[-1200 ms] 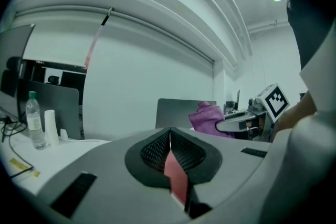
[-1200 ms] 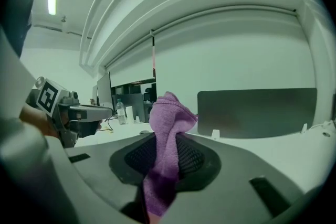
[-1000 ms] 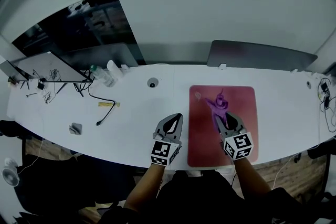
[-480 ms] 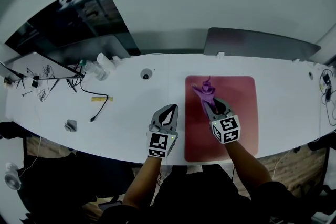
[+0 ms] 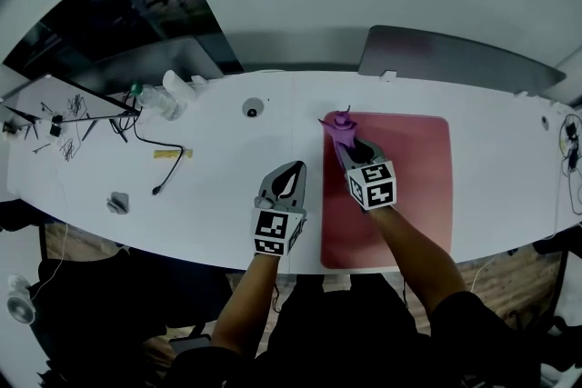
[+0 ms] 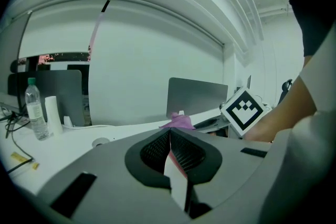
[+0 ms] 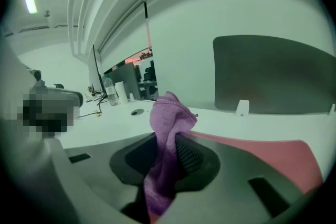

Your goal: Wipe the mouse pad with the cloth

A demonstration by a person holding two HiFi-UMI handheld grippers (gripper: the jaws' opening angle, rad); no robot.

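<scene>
Seemingly mid-wipe, the right gripper (image 5: 350, 150) jaws clamp the purple fabric cloth (image 5: 341, 124) at the far-left corner of the red rectangular mouse pad (image 5: 409, 182), the left gripper (image 5: 292, 172) jaws are closed and empty, and next the cloth probably needs sweeping back across.

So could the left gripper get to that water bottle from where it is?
Probably: mostly bare table lies between the left gripper and the bottle, but its jaws are shut and would need opening.
</scene>
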